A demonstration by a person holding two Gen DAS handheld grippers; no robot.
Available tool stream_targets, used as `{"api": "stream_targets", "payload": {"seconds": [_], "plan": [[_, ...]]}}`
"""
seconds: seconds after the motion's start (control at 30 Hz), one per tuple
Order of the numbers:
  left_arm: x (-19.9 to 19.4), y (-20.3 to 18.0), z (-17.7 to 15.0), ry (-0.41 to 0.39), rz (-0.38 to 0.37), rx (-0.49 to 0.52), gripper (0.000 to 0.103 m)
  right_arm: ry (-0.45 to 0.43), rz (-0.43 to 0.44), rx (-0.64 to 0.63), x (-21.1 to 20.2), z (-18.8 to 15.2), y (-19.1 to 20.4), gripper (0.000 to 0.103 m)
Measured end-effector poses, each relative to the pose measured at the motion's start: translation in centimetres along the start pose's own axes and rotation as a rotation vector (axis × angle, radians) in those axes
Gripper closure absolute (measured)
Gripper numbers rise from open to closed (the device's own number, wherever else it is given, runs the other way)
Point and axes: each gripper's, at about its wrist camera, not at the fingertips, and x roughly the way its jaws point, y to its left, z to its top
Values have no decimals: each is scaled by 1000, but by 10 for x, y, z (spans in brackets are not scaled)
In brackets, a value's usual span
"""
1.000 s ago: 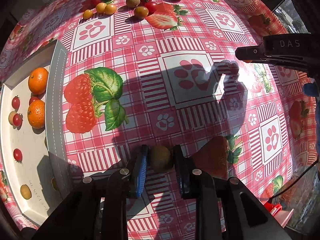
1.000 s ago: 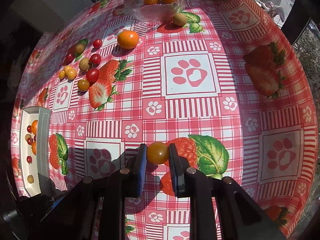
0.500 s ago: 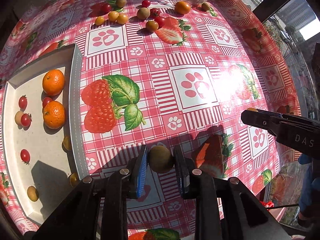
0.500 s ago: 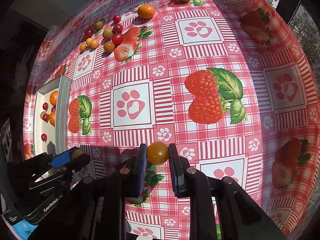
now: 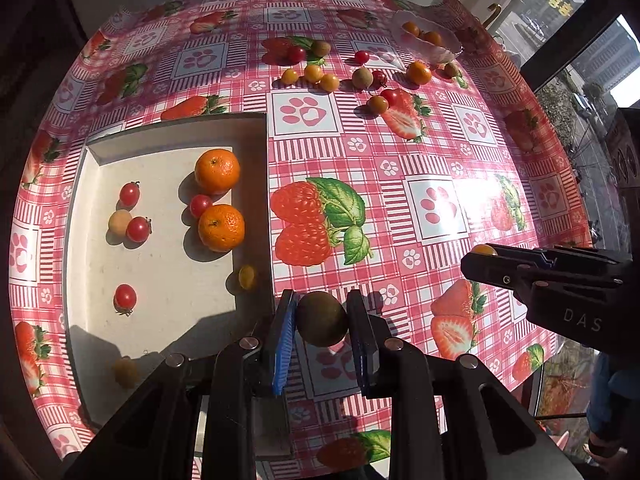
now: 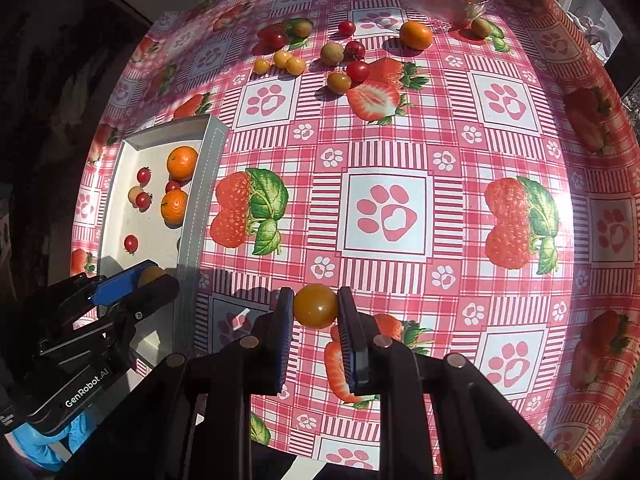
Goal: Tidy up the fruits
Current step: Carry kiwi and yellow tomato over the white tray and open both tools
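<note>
**Both hand-held grippers loaded, tray in reach**

While the left hand-held gripper [image 5: 321, 320] pinches a brown kiwi-like fruit [image 5: 321, 319] between its 2 fingers, it hangs just over the tray's [image 5: 256, 128] near right edge, above the counter [image 5: 400, 200]. Right hand-held gripper [image 6: 315, 307] is pressed onto a yellow-orange cherry tomato [image 6: 315, 306], held over the red checked cloth [image 6: 460, 128], well right of the tray.

Inside the tray: 2 mandarins [image 5: 217, 171] [image 5: 221, 227] near the right wall w/ a red cherry tomato [image 5: 200, 205] between them, approx. 3 more red tomatoes [image 5: 129, 194] to the left, a pale round fruit [image 5: 119, 222] touching 1 of them, a yellow tomato [image 5: 247, 277] against the right wall, and a dull yellow 1 [image 5: 125, 372] in shadow at the near end.

Far side of the counter: a loose group of unsorted fruit [image 5: 320, 76], i.e. yellow and red tomatoes, brown fruits, 1 mandarin [image 5: 419, 73]. Glass bowl [image 5: 436, 50] beyond them holds 2 orange fruits.
</note>
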Motion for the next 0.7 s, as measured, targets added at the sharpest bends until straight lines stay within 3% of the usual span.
{"api": "stream_targets", "payload": {"seconds": [0.43, 0.7], "plan": [[-6, 85, -29, 1, 58, -127, 76, 38, 36, -167, 24, 16, 97, 79], [15, 117, -35, 40, 98, -145, 76, 105, 48, -247, 60, 17, 143, 79]]}}
